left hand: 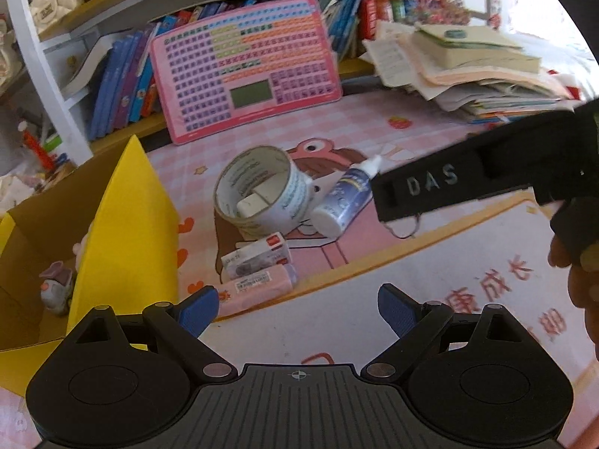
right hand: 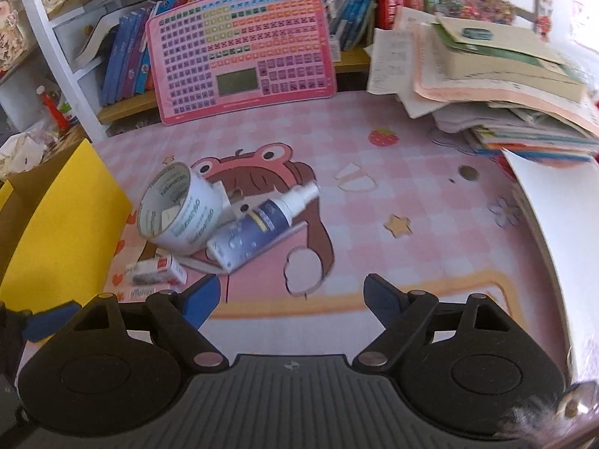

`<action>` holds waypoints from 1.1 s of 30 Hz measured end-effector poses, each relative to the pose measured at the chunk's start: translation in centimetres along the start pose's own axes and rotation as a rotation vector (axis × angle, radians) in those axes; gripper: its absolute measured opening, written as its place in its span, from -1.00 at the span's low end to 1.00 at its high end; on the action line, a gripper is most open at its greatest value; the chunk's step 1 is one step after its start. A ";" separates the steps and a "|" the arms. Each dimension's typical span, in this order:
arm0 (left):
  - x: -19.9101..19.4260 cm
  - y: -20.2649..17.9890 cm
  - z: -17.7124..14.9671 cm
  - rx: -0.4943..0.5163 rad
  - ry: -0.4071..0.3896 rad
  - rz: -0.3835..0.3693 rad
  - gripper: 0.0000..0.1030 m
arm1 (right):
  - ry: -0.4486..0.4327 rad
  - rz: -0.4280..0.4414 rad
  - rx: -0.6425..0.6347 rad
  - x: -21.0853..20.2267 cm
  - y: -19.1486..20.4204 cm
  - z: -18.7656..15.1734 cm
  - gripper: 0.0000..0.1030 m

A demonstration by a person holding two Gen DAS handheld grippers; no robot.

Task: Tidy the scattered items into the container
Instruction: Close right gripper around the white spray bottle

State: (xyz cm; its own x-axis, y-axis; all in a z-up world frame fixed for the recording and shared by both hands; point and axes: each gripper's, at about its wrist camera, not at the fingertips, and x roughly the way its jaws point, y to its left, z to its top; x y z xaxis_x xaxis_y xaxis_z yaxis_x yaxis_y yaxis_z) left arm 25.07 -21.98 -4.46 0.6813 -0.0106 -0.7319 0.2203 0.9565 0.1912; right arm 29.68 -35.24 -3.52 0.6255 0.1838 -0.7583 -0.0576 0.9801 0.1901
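A white tape roll [left hand: 262, 191] lies tilted on the pink desk mat [left hand: 374, 131], with a blue-and-white spray bottle [left hand: 344, 194] leaning against it. Just in front lie a small white box with a red label [left hand: 258, 258] and a pink tube [left hand: 258, 284]. The yellow cardboard box [left hand: 123, 232] stands open at the left, holding a small toy figure [left hand: 56, 292]. My left gripper [left hand: 295, 307] hovers open before the pink tube, holding nothing. My right gripper [right hand: 292, 299] is open too, over the mat to the right of the tape roll [right hand: 179, 209] and spray bottle [right hand: 258, 224].
A pink chart board [left hand: 247, 67] leans against a bookshelf [left hand: 123, 86] at the back. A messy stack of books and papers [right hand: 505, 75] fills the back right, with a white sheet [right hand: 543, 224] at the right edge. A coin [right hand: 469, 173] lies on the mat.
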 end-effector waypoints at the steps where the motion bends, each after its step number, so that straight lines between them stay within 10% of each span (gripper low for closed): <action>1: 0.4 0.0 0.1 -0.002 0.009 0.017 0.81 | 0.002 0.007 -0.002 0.5 0.0 0.2 0.64; 20: 6.4 2.0 2.4 -0.370 0.123 0.221 0.81 | 0.039 0.060 -0.078 8.5 1.2 4.2 0.55; 33: 7.3 2.1 2.4 -0.407 0.147 0.239 0.76 | 0.037 0.038 -0.072 9.9 0.7 3.7 0.22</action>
State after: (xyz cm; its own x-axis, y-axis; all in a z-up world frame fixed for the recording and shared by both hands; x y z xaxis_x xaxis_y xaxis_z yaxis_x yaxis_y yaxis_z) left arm 32.21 -20.73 -7.79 0.5673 0.2366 -0.7888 -0.2410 0.9636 0.1156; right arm 38.71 -32.97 -8.55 0.5928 0.2220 -0.7741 -0.1376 0.9750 0.1743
